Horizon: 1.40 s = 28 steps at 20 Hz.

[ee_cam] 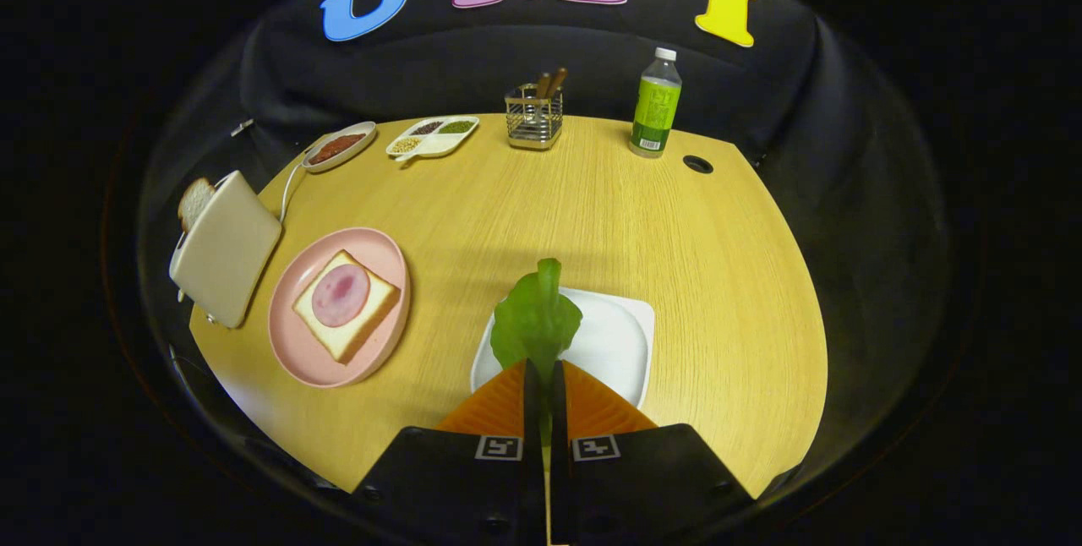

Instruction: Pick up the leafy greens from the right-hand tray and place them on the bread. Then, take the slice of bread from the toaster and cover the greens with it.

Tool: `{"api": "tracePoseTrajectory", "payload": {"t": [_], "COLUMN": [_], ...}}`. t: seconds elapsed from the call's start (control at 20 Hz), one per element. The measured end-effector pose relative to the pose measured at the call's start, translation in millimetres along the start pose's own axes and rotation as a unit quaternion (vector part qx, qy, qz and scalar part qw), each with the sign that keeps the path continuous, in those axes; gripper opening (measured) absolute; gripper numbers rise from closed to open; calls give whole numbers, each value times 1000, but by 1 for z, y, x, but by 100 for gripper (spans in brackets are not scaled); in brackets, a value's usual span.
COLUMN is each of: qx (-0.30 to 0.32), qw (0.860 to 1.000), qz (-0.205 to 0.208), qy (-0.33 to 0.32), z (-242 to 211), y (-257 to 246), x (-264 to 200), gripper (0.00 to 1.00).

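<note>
Gripper (541,373) pinches the greens (534,322) by their near end, jaws nearly closed, above the white tray (621,343). Leaf points away, long axis near-to-far. Risk: thin hold, leaf could slip or flop short of the bread (347,305), far left on the pink plate (292,352).

Your tool (541,377) pinches the leafy greens (535,322) between both fingers, above the white tray (621,343) on the counter (642,216).
</note>
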<state>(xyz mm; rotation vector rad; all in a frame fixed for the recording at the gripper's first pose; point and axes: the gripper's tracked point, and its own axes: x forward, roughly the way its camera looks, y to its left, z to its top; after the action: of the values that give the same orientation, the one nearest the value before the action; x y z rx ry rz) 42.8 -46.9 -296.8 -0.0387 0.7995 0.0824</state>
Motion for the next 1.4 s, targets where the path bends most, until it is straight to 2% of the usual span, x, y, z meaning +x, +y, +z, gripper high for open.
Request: {"api": "tracePoseTrajectory", "payload": {"t": [0.3, 0.55, 0.85, 1.05, 1.4], "qx": [-6, -27, -43, -62, -60], "qw": [999, 998, 996, 995, 995], "qz": [13, 36, 67, 69, 74], "qy": [-40, -50, -33, -20, 8], "z": [38, 56, 55, 51, 46], "y": [55, 107, 165, 188, 214], "x": [-27, -29, -10, 12, 39], "gripper": [7, 7, 7, 7, 7]}}
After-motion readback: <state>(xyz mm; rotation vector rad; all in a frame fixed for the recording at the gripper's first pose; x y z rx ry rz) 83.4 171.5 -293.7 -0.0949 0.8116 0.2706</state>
